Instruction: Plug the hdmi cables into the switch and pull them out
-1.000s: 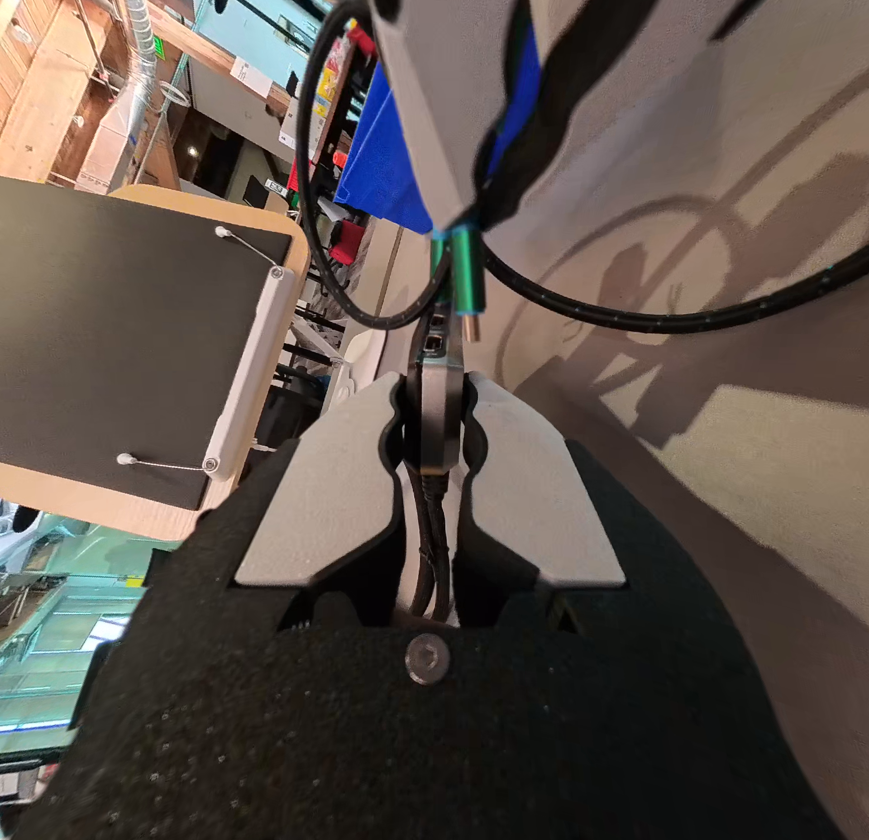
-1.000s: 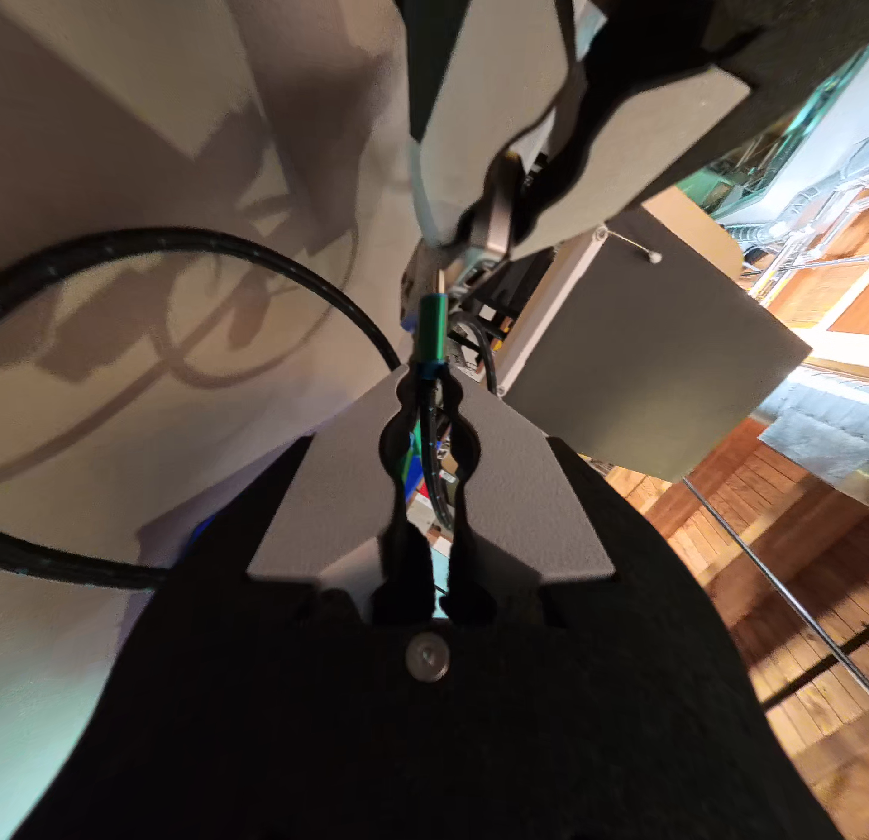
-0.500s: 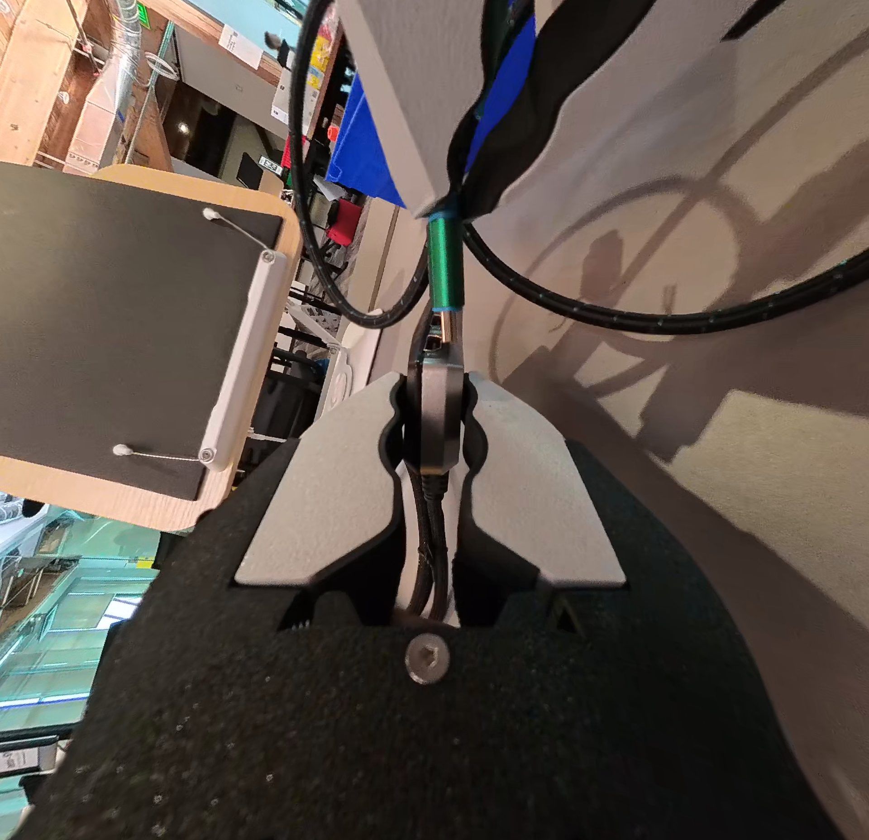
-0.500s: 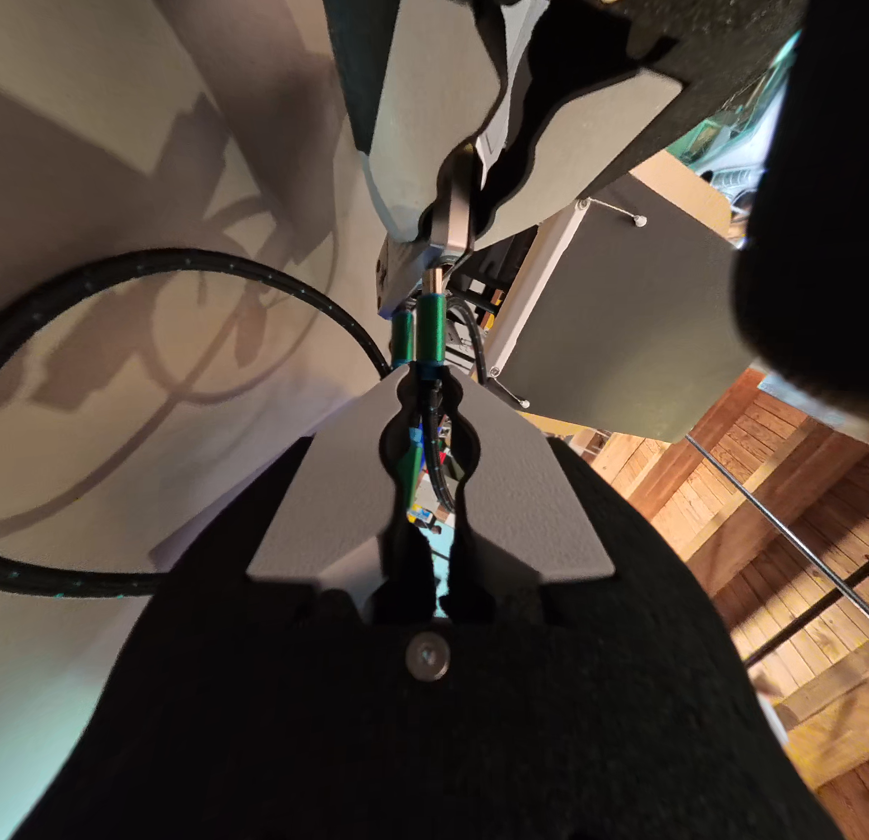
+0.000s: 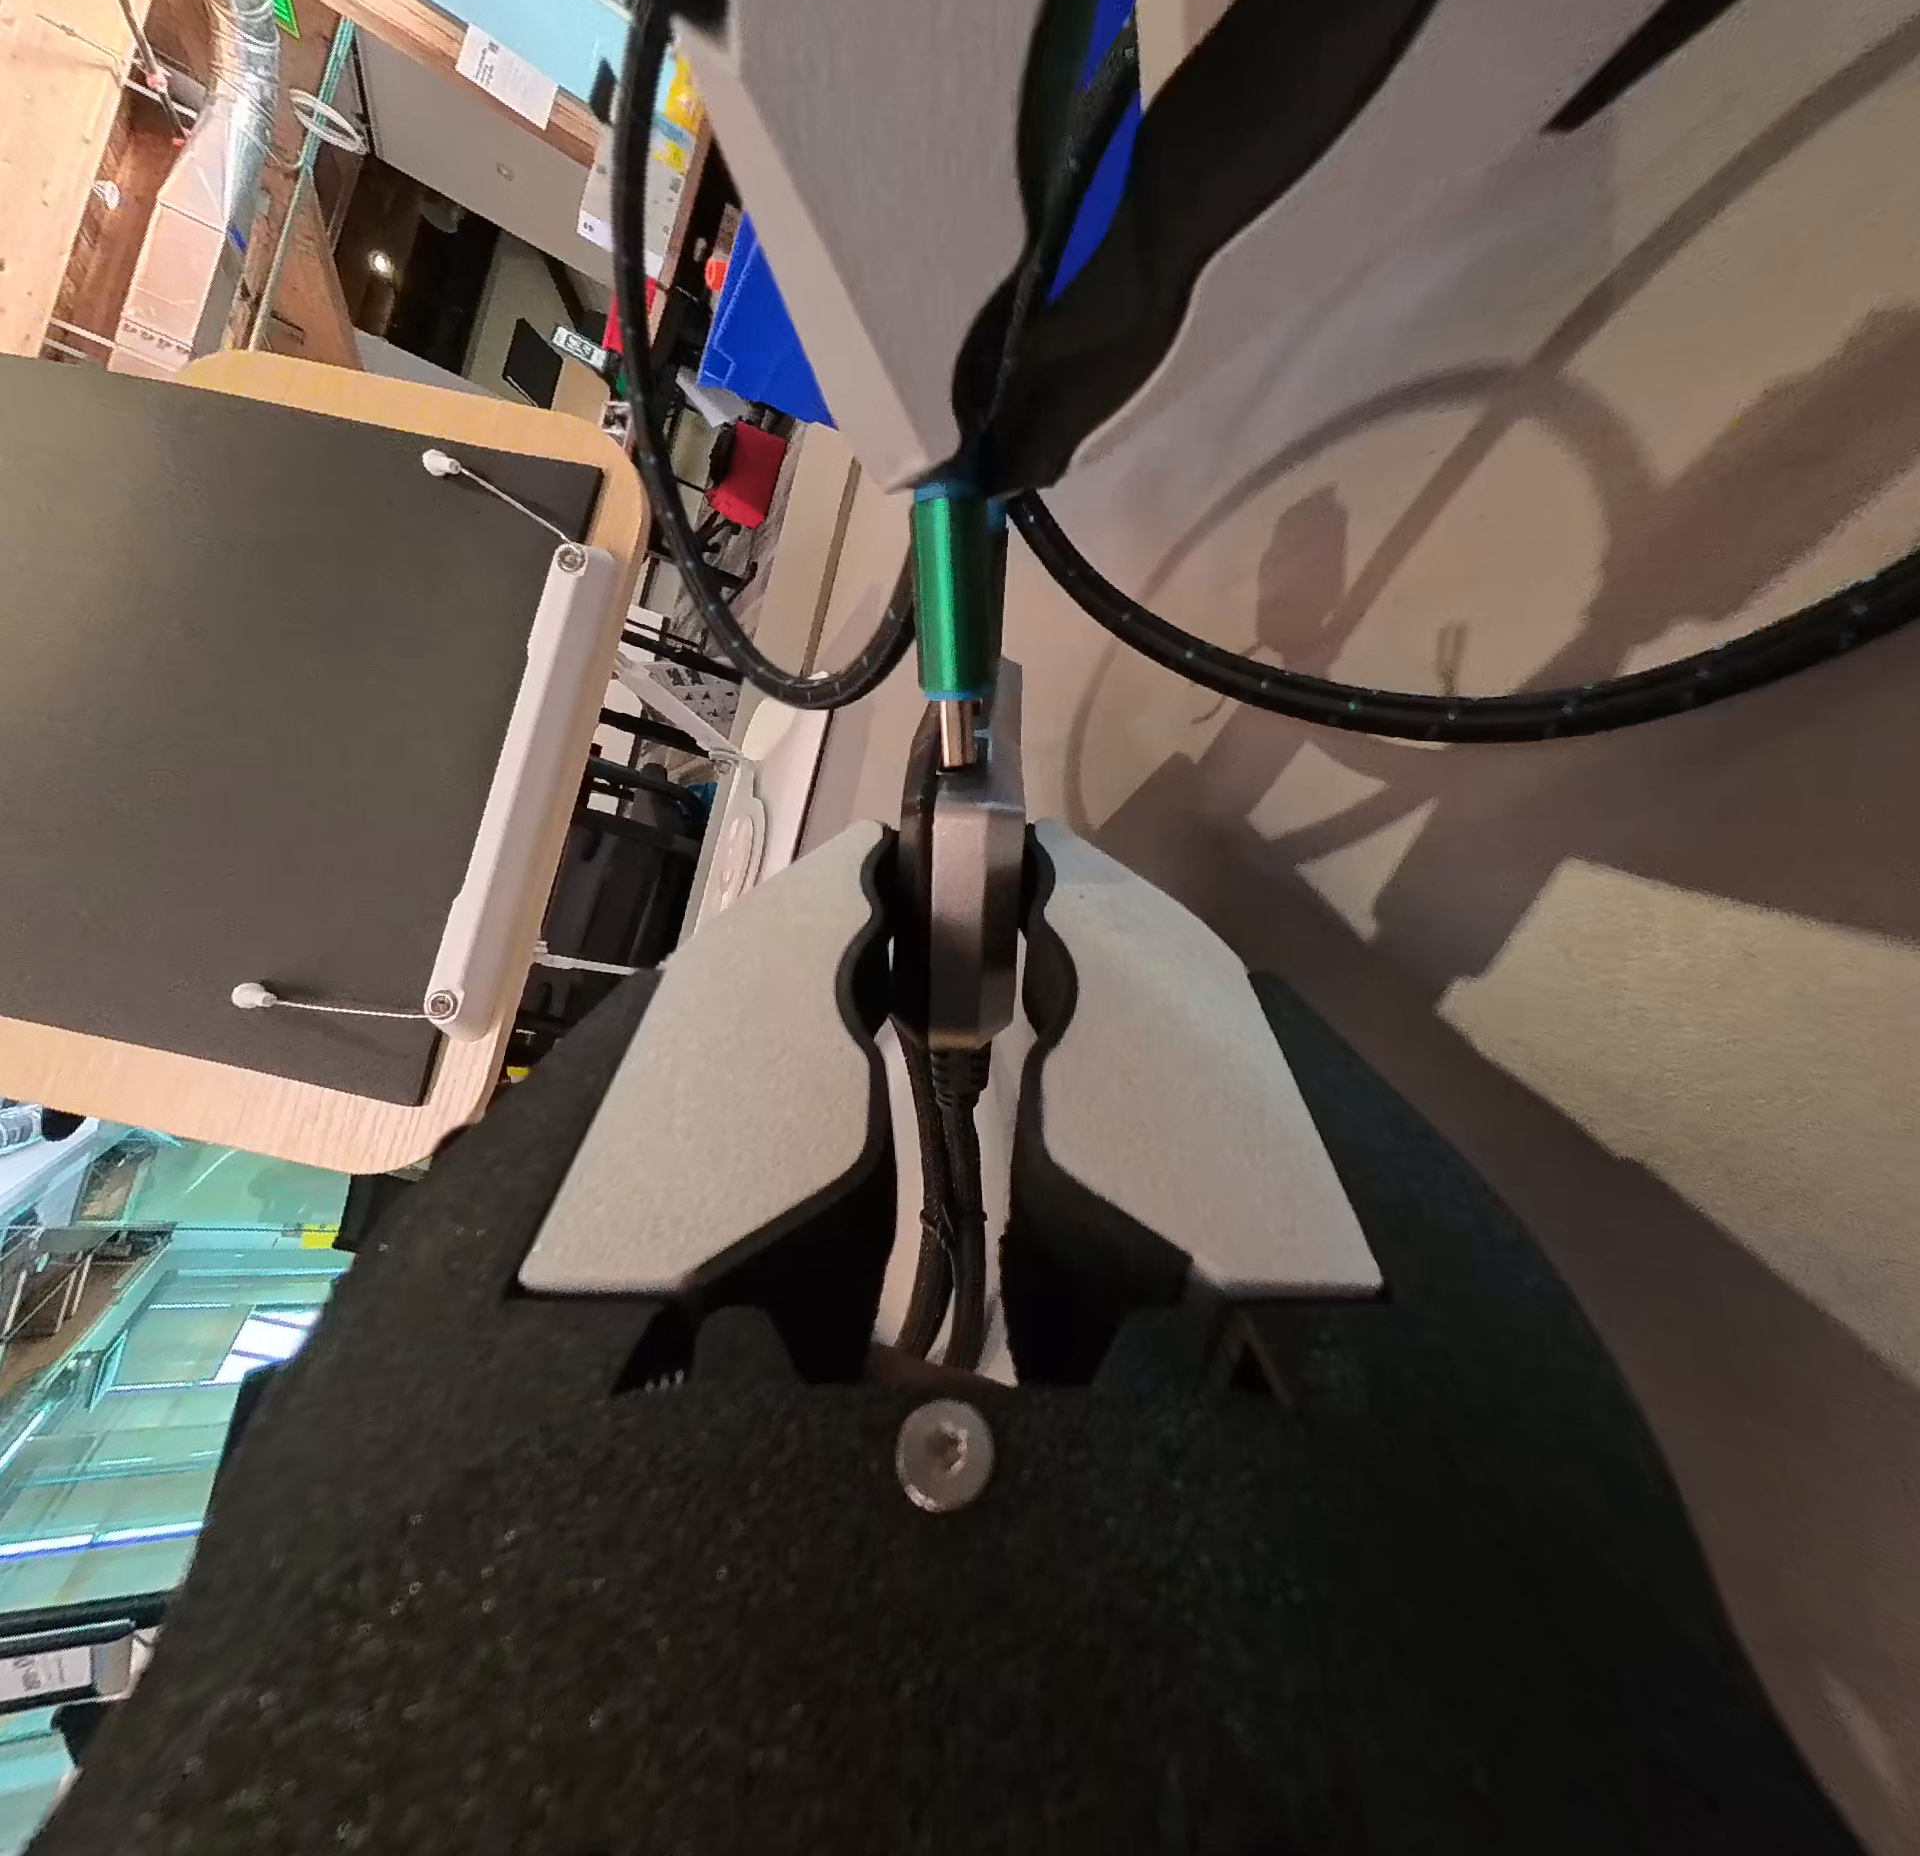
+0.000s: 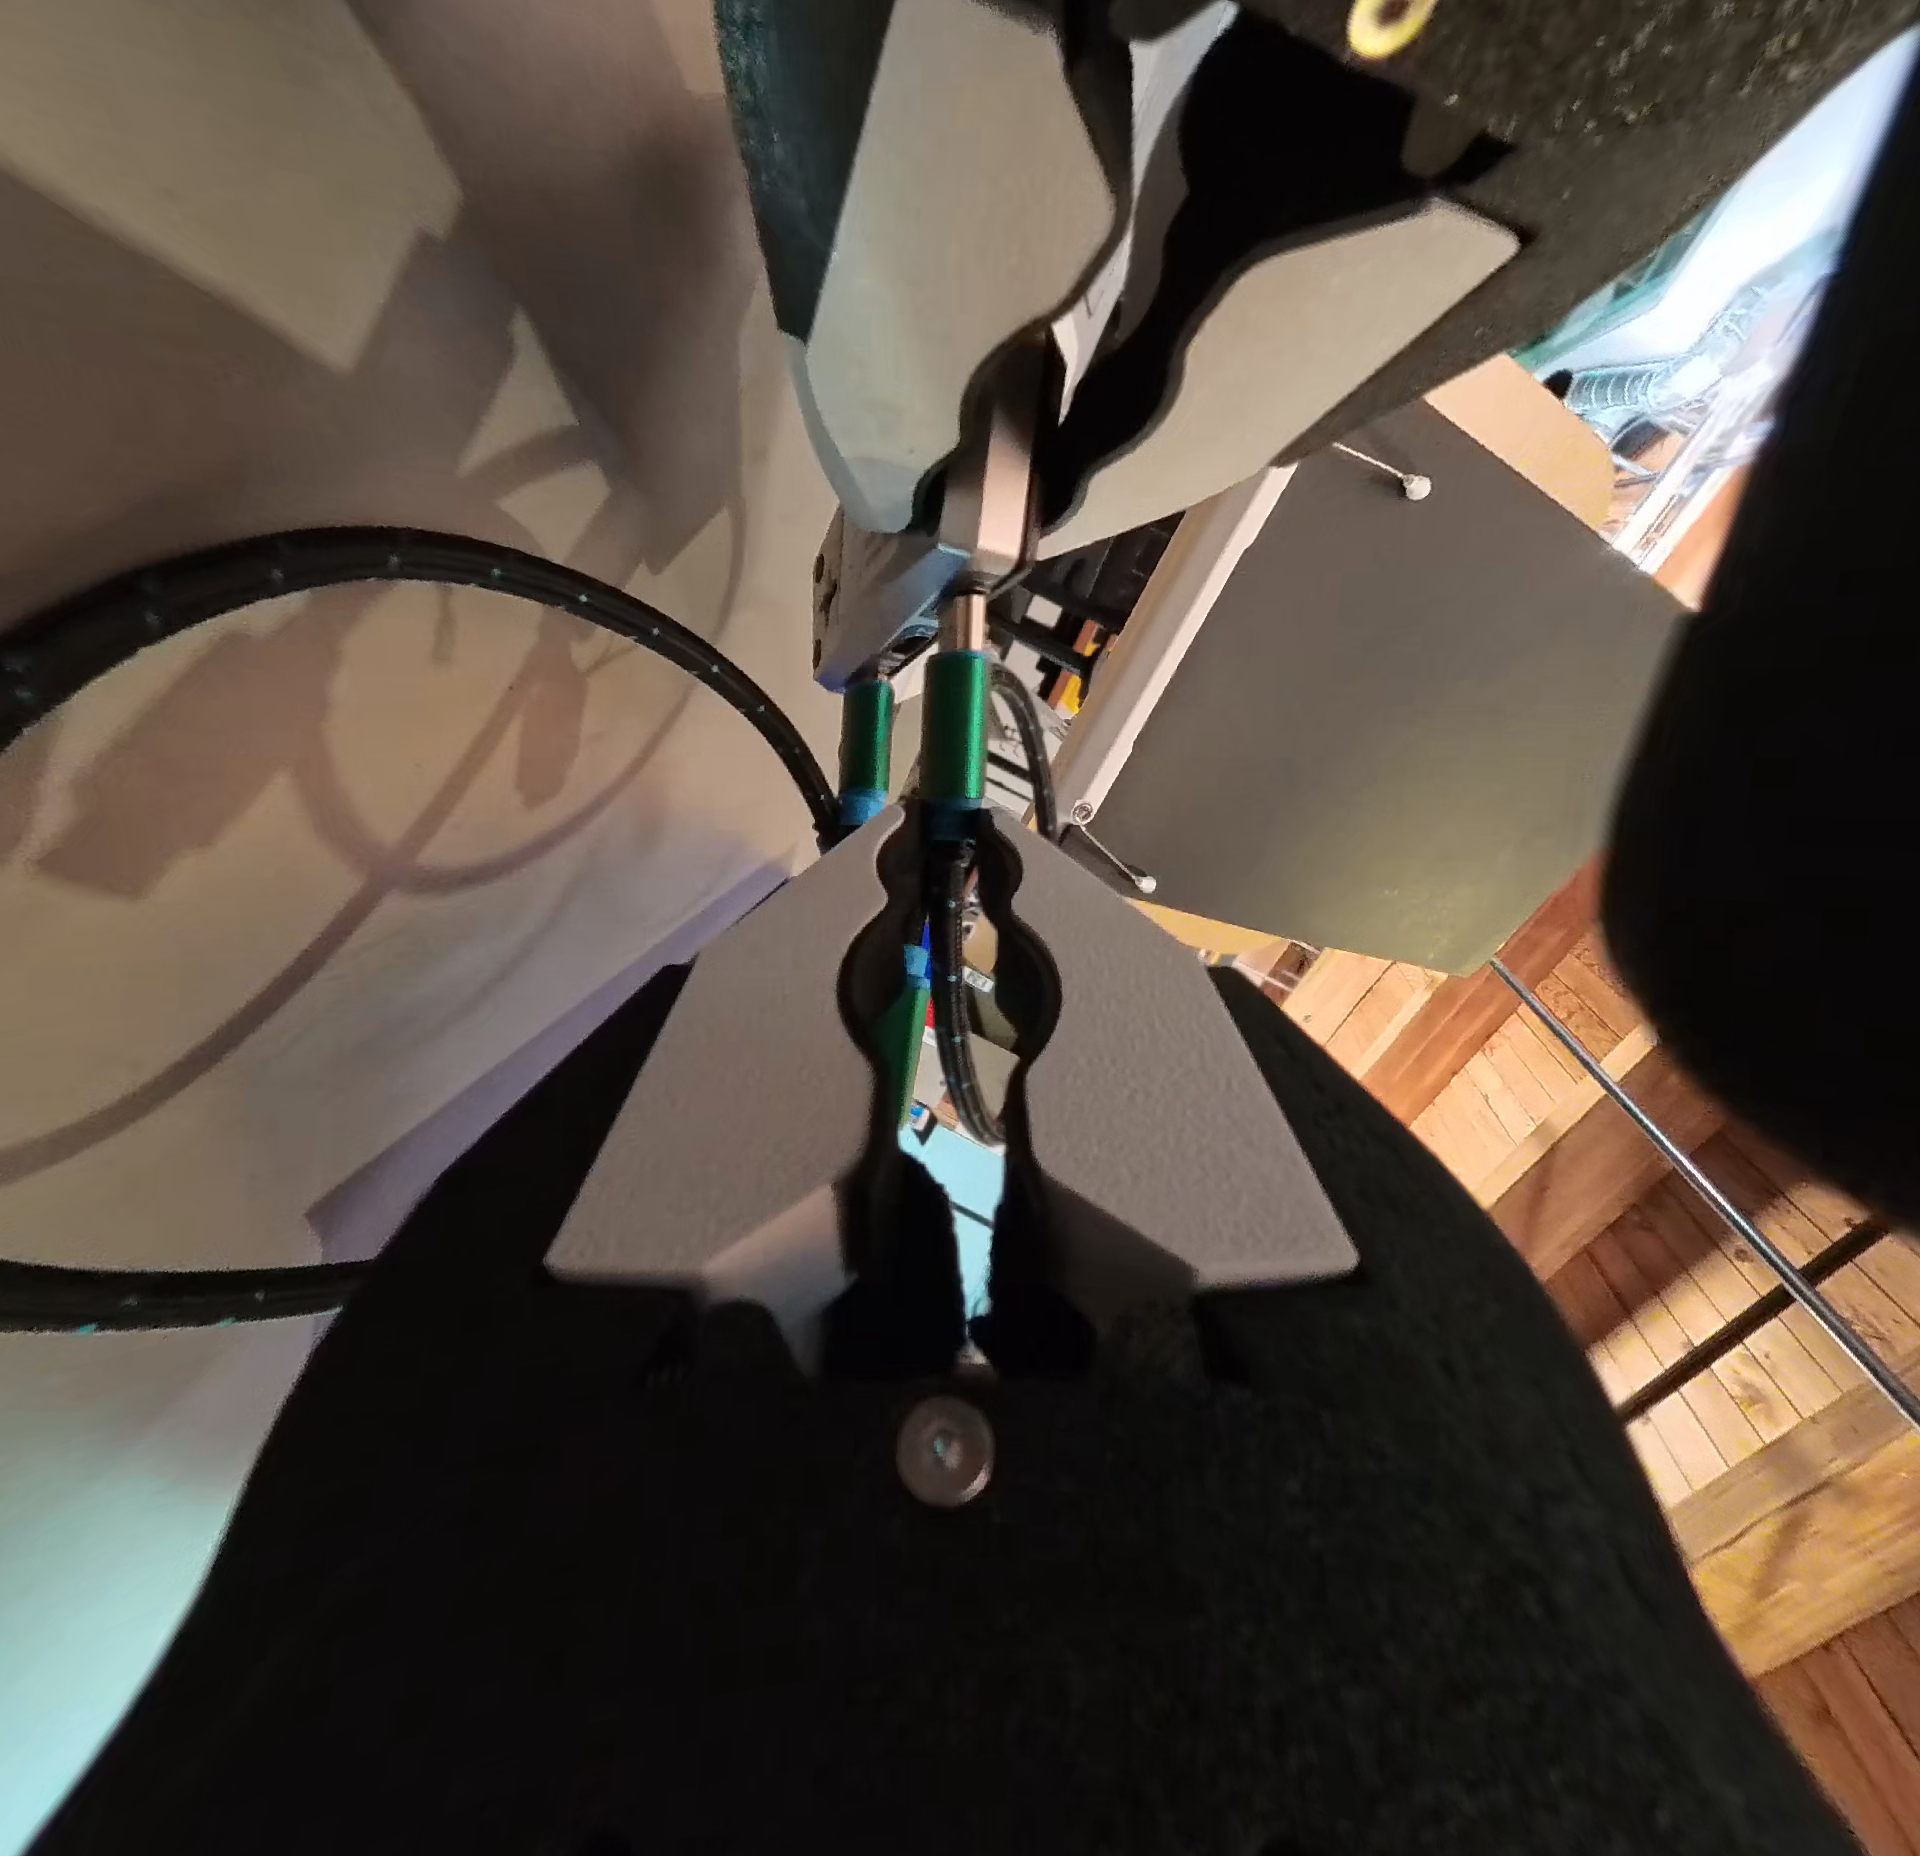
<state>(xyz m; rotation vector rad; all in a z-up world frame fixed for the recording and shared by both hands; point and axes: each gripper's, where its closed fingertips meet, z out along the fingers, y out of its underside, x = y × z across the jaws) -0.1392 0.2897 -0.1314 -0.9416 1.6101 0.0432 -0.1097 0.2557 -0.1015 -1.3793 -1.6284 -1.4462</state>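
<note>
The small grey metal HDMI switch [image 5: 971, 933] sits clamped edge-on between our left gripper [image 5: 961, 871] jaws, which are closed on its body, lifted off the pale grey counter [image 5: 1662, 1027]. A thin black braided lead [image 5: 940, 1214] runs from its rear end back between the grey fingers [image 5: 727, 1100]. At its front end, the silver tip of the green metal HDMI plug [image 5: 951, 601] meets the switch port; how far in it sits we cannot tell. In the right wrist view the same green plug [image 6: 956, 736] stands just beyond our right gripper [image 6: 951, 840], whose jaws are closed on the cable just behind the plug's blue-taped collar, and the plug's metal tip touches the switch [image 6: 992, 507] held by the left gripper [image 6: 987, 435] above. A second green HDMI plug [image 6: 868, 746] is just beside the first, seated against the lower part of the switch. Thick black braided cable [image 6: 416, 570] loops away across the counter [image 6: 260, 975] toward its left side, casting curved shadows. Beyond the counter's far edge a black board with a light wooden rim [image 5: 260, 726] carries a white bar [image 5: 520, 798], and a wooden plank floor [image 6: 1662, 1339] shows in the right wrist view.
</note>
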